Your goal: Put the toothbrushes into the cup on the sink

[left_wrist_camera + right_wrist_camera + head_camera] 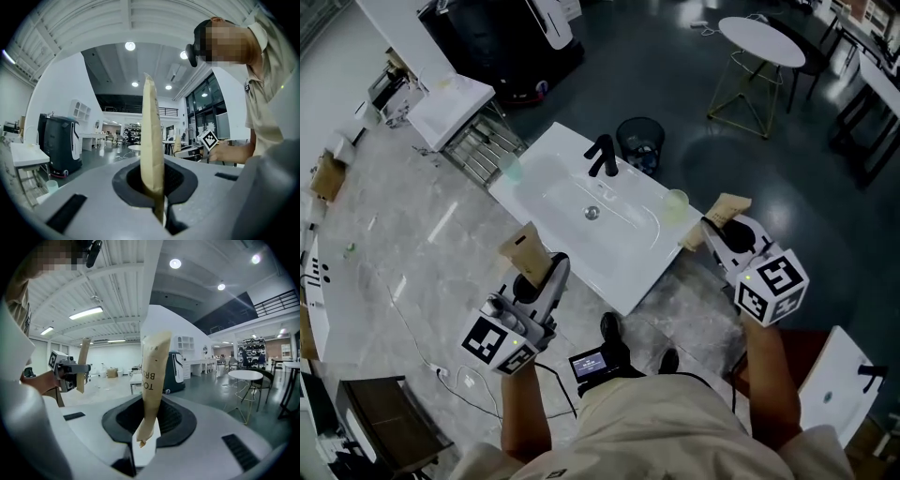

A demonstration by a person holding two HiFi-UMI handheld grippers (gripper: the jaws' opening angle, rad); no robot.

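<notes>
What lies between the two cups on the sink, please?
Between the left cup and the right cup lies the white basin, with its drain and black faucet; the head view shows it.

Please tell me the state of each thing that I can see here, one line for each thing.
Left hand-held gripper: shut on a tan paper toothbrush packet.
Right hand-held gripper: shut on a second tan paper toothbrush packet.
Pale green translucent cup: upright on the white sink, nothing sticking out.
</notes>
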